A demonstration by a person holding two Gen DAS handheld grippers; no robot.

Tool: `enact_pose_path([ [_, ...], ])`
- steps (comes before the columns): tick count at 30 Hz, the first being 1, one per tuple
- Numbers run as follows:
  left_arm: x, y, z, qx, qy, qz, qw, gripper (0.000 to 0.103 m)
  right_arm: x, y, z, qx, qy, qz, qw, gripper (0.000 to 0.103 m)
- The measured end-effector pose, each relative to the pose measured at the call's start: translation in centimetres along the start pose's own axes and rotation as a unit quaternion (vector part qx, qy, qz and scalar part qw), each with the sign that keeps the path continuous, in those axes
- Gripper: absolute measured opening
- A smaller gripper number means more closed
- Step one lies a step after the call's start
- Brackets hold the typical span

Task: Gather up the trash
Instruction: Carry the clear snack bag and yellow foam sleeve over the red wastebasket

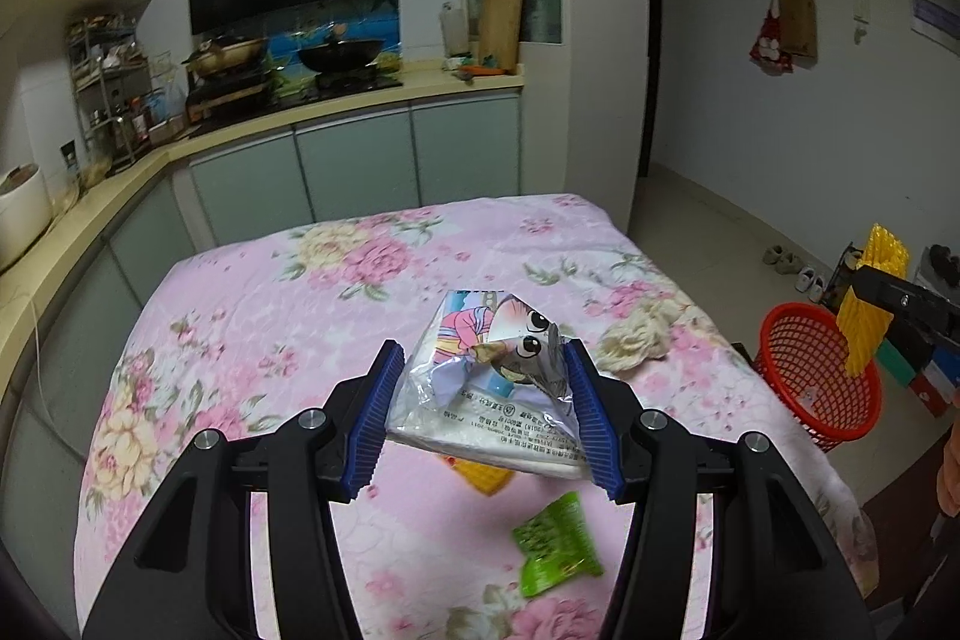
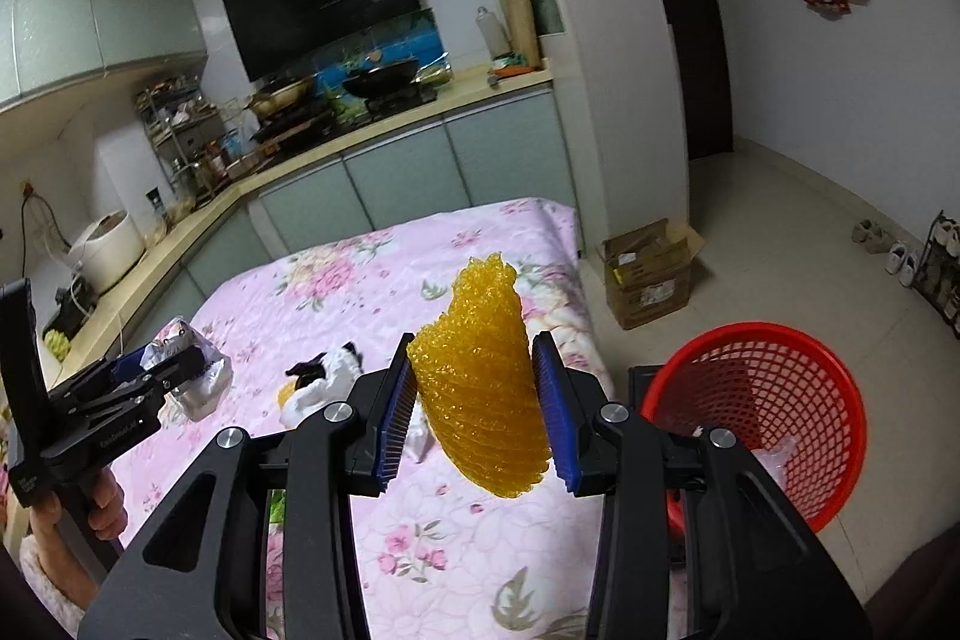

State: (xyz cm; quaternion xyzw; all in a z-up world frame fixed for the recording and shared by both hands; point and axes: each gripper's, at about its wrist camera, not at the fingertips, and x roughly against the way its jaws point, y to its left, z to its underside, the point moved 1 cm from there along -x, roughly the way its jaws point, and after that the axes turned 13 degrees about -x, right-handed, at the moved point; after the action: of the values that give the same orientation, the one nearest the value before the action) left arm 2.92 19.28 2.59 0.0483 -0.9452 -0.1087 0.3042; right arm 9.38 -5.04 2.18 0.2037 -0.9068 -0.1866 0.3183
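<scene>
Left wrist view: left gripper (image 1: 480, 415) clamps a crumpled cartoon-printed wrapper (image 1: 498, 382) above the pink floral tablecloth (image 1: 252, 316). Right gripper (image 2: 474, 412) pinches yellow foam netting (image 2: 480, 388), beside the red basket (image 2: 774, 400).

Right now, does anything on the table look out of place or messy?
Yes. Litter lies loose on the floral tablecloth: a crumpled green wrapper, a wadded cream tissue and a black-and-white wrapper. The red basket beside the table is nearly empty. Nothing looks spilled or broken.
</scene>
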Motion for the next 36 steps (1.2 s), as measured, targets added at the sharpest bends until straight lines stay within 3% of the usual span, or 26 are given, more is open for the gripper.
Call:
enact_pose_path([
  [17, -0.8, -5.8, -4.3, -0.045, -0.031, 0.049, 0.9973, 0.053, 2.0, -4.1, -2.4, -0.028, -0.037, 0.044, 0.998, 0.038],
  [36, -4.3, -14.7, -8.3, -0.085, -0.031, 0.156, 0.9836, 0.053, 2.1, -9.6, -4.1, -0.087, -0.044, 0.095, 0.991, 0.038],
])
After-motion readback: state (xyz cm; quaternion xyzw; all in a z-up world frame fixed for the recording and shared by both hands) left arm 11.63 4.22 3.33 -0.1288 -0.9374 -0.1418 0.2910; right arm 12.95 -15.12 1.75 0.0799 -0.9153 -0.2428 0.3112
